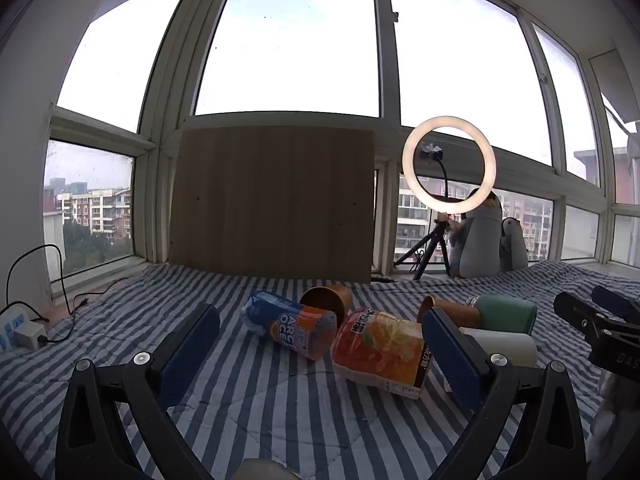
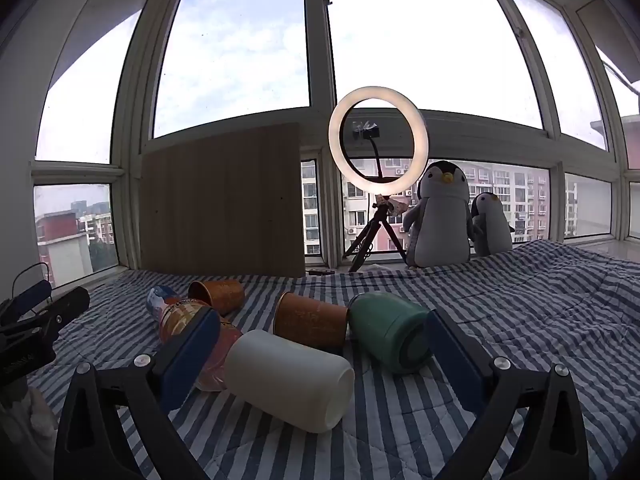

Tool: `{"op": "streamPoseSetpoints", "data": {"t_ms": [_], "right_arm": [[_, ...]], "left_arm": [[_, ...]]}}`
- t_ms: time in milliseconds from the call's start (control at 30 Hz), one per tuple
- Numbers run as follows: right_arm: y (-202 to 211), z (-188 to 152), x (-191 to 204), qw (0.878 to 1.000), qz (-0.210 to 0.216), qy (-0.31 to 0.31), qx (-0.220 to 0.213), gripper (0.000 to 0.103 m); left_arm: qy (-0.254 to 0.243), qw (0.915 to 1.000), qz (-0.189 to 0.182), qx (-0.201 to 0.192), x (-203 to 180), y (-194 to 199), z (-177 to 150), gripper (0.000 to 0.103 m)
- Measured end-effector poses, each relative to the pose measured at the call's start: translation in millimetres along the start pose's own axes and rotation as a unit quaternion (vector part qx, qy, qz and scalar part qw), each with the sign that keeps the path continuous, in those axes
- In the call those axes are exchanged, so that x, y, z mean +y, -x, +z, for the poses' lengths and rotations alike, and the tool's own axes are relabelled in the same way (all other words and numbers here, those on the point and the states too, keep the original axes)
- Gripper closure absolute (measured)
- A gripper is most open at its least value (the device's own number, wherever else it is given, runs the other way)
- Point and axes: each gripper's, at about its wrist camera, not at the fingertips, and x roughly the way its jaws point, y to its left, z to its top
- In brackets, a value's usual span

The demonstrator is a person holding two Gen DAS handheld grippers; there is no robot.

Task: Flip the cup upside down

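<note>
Several cups lie on their sides on the striped blanket [image 2: 520, 320]. A white cup [image 2: 288, 380] lies nearest, between the fingers of my right gripper [image 2: 324, 344], which is open and not touching it. Behind it lie a brown cup [image 2: 310, 322], a green cup [image 2: 390, 332] and a second brown cup [image 2: 218, 294]. In the left wrist view my left gripper [image 1: 320, 344] is open and empty, with the white cup [image 1: 502, 346], green cup [image 1: 508, 312] and brown cups [image 1: 452, 310] [image 1: 328, 302] beyond it.
An orange drink bottle [image 1: 384, 346] and a blue-orange bottle [image 1: 292, 324] lie among the cups. A wooden board [image 1: 272, 204] leans on the window. A ring light on a tripod [image 2: 378, 148] and two plush penguins [image 2: 440, 216] stand at the back. A power strip [image 1: 16, 332] sits left.
</note>
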Motion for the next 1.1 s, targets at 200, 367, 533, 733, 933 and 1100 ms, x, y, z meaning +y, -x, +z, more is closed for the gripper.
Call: {"op": "streamPoseSetpoints", "data": {"t_ms": [200,367,533,733,933,1100], "right_arm": [[0.2,-1.0,-1.5,1.0,-0.001,0.001,0.008,0.002],[1.3,-4.5,-5.5,1.0,-0.001,-0.003,0.005,0.002],[1.4,-0.4,-6.7,1.0,-0.002,-0.005,0.006,0.002],[1.5,-0.6,-8.0,1.0,-0.002,-0.006,0.007,0.002],[1.2,-0.1,-7.7,1.0,-0.002,-0.006,0.007,0.002],[1.6,-0.1,-7.7,1.0,-0.002,-0.006,0.007,0.002]], "left_arm": [[0.0,1.0,-0.004,0.009,-1.3,-2.6,0.2,0.001],[0.002,1.0,0.001,0.007,0.3,-1.6,0.0,0.001],[0.004,1.0,0.002,0.004,0.7,-1.1,-2.3,0.0],[0.005,1.0,0.001,0.003,1.9,-0.9,-1.9,0.0],[0.006,1.0,0.001,0.003,2.5,-0.6,-1.4,0.001],[0.006,1.0,0.001,0.003,3.0,0.0,-1.2,0.001]]}}
